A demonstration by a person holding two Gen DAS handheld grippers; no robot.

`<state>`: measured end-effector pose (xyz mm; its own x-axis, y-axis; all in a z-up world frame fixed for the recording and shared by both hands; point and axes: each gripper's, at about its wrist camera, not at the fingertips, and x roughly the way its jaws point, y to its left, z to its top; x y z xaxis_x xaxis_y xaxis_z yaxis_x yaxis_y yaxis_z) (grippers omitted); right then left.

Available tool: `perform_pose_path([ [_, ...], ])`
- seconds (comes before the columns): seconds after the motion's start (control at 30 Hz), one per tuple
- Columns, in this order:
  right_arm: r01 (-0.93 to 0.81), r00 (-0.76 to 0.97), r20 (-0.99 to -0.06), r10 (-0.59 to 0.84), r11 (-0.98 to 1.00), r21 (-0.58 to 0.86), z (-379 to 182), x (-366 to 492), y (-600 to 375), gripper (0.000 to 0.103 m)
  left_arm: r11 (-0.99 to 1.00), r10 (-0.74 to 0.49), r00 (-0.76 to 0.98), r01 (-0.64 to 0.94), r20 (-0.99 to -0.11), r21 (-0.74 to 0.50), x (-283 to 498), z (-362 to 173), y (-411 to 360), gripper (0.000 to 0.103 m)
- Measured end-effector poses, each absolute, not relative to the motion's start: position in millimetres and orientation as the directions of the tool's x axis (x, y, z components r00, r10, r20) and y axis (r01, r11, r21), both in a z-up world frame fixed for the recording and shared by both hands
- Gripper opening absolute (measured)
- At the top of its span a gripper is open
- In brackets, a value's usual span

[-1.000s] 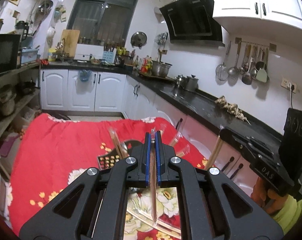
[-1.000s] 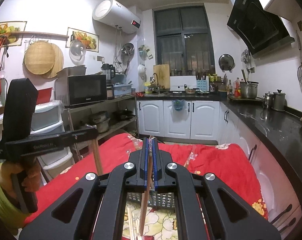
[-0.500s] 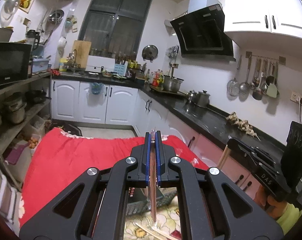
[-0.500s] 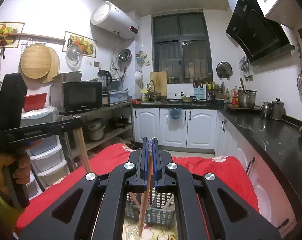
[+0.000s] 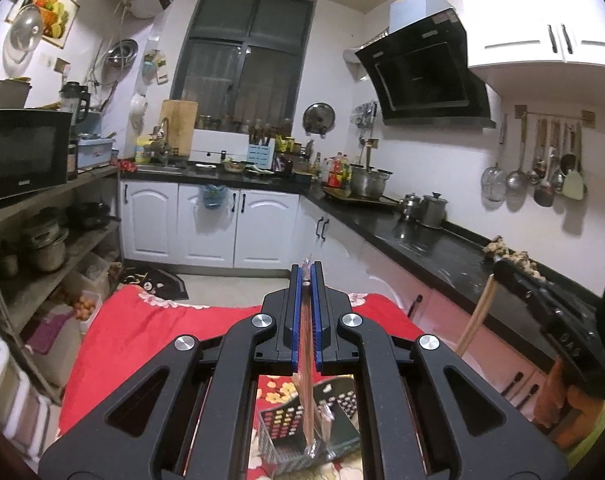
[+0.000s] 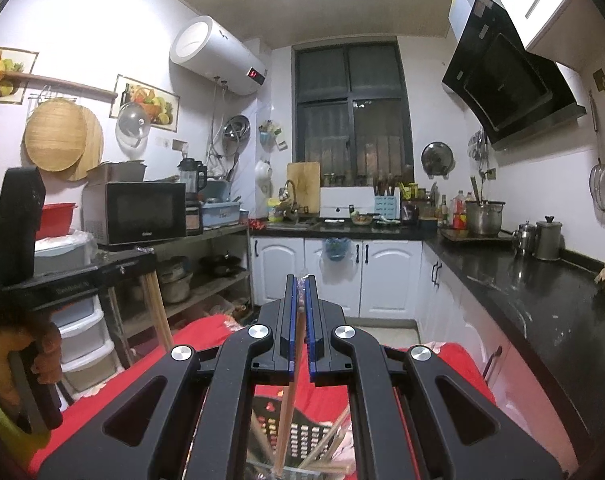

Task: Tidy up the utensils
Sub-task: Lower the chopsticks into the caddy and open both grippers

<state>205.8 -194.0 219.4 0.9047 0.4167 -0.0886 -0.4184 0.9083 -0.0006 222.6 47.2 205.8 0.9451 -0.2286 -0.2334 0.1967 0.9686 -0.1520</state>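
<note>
My left gripper (image 5: pixel 306 270) is shut on a plastic-wrapped pair of wooden chopsticks (image 5: pixel 307 408) that hangs down over a dark mesh utensil basket (image 5: pixel 278 428) on the red flowered tablecloth (image 5: pixel 142 344). My right gripper (image 6: pixel 301 280) is shut on another pair of chopsticks (image 6: pixel 287 412) that hangs down into the same basket (image 6: pixel 302 436), where more chopsticks lean. The right gripper also shows at the right of the left wrist view (image 5: pixel 490 280), its chopsticks (image 5: pixel 474 316) pointing down. The left gripper shows at the left of the right wrist view (image 6: pixel 144 258).
A black kitchen counter (image 5: pixel 434 240) with pots runs along the right. White cabinets (image 6: pixel 334 276) stand at the back. A shelf rack (image 6: pixel 206 272) with a microwave (image 6: pixel 142 210) stands on the left, white plastic drawers (image 6: pixel 82 332) below it.
Both grippers have risen and tilted up with their chopsticks. The basket now sits lower in both views, under the hanging chopstick tips.
</note>
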Motion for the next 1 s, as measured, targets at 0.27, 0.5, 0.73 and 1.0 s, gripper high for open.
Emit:
perform_pose_path([
  [0.27,-0.4,0.913,-0.081,0.399,0.916,-0.005,206,236,-189,0.004,0.976,-0.194,0.947,0.161,-0.256,-0.143,245,187,45,0.002],
  [0.5,-0.376,0.917,-0.136,0.376,0.926,0.029,178,259,-182,0.004,0.977,-0.189,0.935,0.148,-0.299,-0.154,259,159,44,0.002],
  [0.73,-0.334,0.917,-0.21,0.34,0.94,0.064,159,263,-181,0.043,0.969,-0.222,0.901,0.162,-0.373,-0.185,267,127,40,0.028],
  [1.0,-0.32,0.912,-0.244,0.331,0.944,0.083,157,244,-196,0.053,0.959,-0.244,0.888,0.16,-0.389,-0.235,251,114,50,0.068],
])
